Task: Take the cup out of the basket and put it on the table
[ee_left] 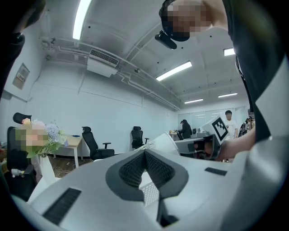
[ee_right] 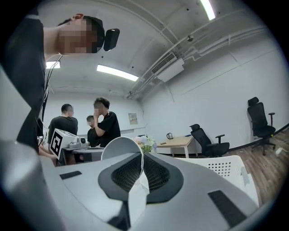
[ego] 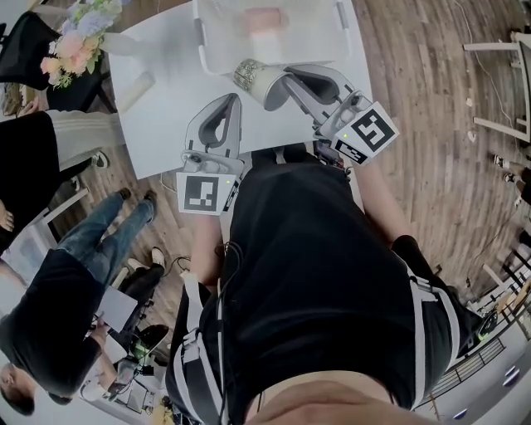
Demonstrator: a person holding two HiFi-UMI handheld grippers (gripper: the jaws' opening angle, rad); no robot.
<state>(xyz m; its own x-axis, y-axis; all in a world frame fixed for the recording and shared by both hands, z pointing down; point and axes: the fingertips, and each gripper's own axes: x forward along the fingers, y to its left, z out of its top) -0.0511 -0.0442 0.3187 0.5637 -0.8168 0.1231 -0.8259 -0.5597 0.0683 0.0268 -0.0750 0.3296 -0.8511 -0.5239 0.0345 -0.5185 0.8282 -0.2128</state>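
A white cup [ego: 259, 83] with a patterned band at its base hangs tilted just above the table's [ego: 158, 116] near part, in front of the white basket [ego: 214, 51]. My right gripper [ego: 280, 83] is shut on its wall. In the right gripper view the cup's rim [ee_right: 119, 151] rises left of the jaw tips, and the wall runs down between the pads. My left gripper [ego: 233, 100] sits a little to the cup's left, over the table, shut with nothing in it. The left gripper view shows its tips [ee_left: 145, 152] touching and the cup [ee_left: 165, 142] beyond them.
A pink object [ego: 264, 18] lies in the basket. A vase of flowers [ego: 79, 37] stands at the table's far left corner. Two people [ego: 58, 307] stand on the wooden floor to the left. Office chairs [ee_left: 95, 144] and desks fill the room behind.
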